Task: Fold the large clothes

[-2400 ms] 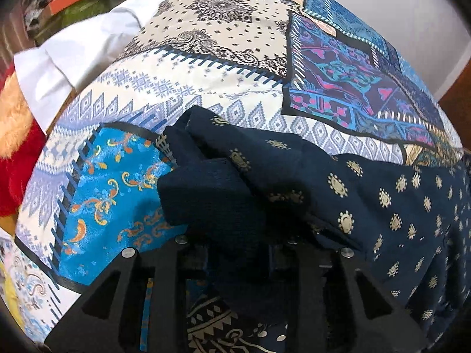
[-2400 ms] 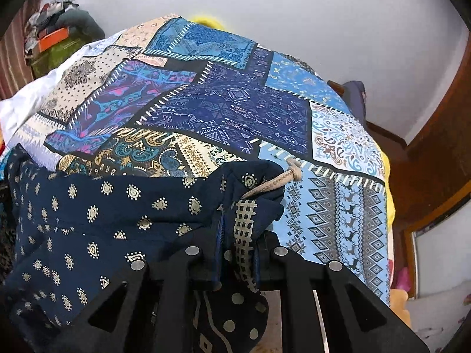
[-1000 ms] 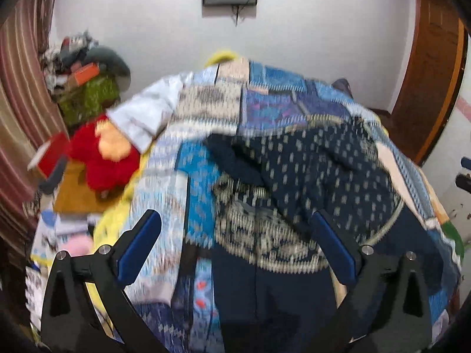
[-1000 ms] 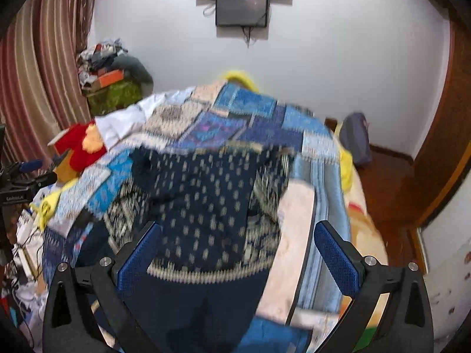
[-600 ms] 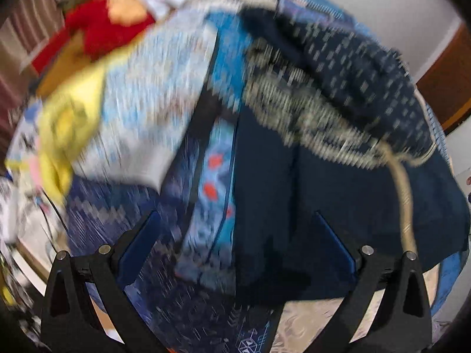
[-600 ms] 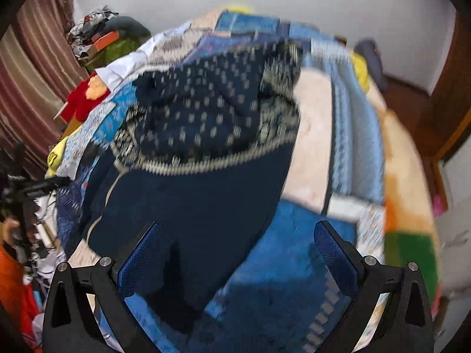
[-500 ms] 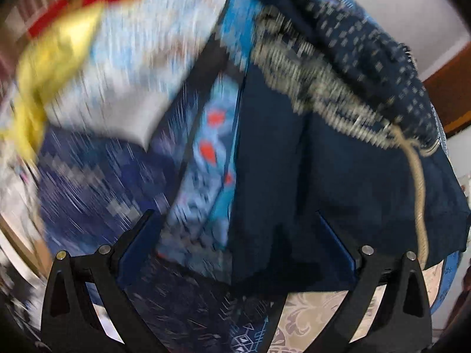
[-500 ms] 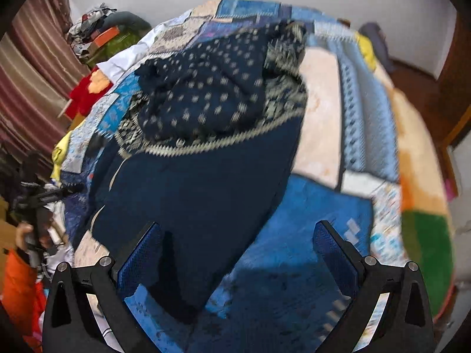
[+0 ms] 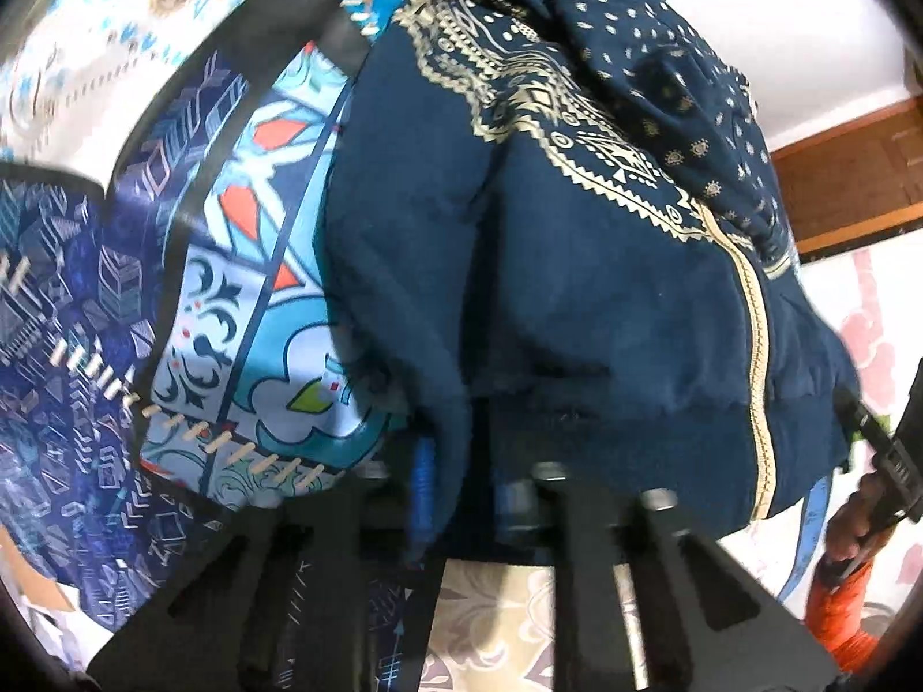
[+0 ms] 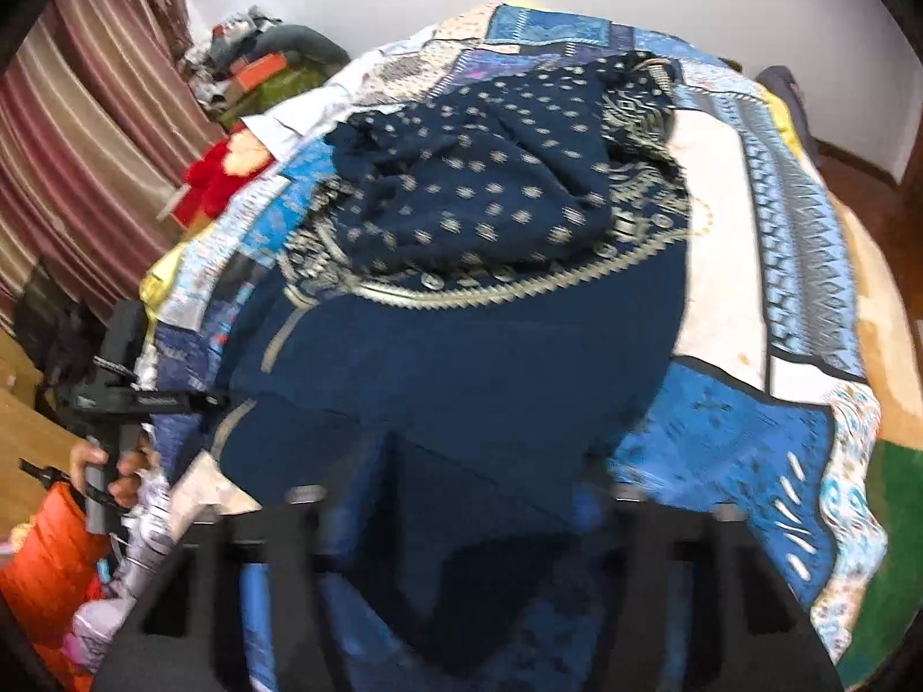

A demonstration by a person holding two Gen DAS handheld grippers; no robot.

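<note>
The left gripper (image 9: pixel 461 484) is clamping the ribbed hem at 6 o'clock of the navy gold-patterned zip hoodie (image 9: pixel 577 288); the right gripper (image 10: pixel 456 513) is straddling its hem, jaws apart, on the blue patchwork bedspread (image 10: pixel 721 438).

The hooded jacket (image 10: pixel 461 300) lies spread on the quilt (image 10: pixel 744 450) that covers the bed, its hood (image 10: pixel 479 184) folded onto its upper part at the far end and its hem toward the cameras. The left gripper (image 9: pixel 461 490) sits at the hem's left end, the right gripper (image 10: pixel 461 513) at its right end. A plush toy (image 10: pixel 219 173) lies off the quilt's far left edge, before the curtain (image 10: pixel 75 132)
</note>
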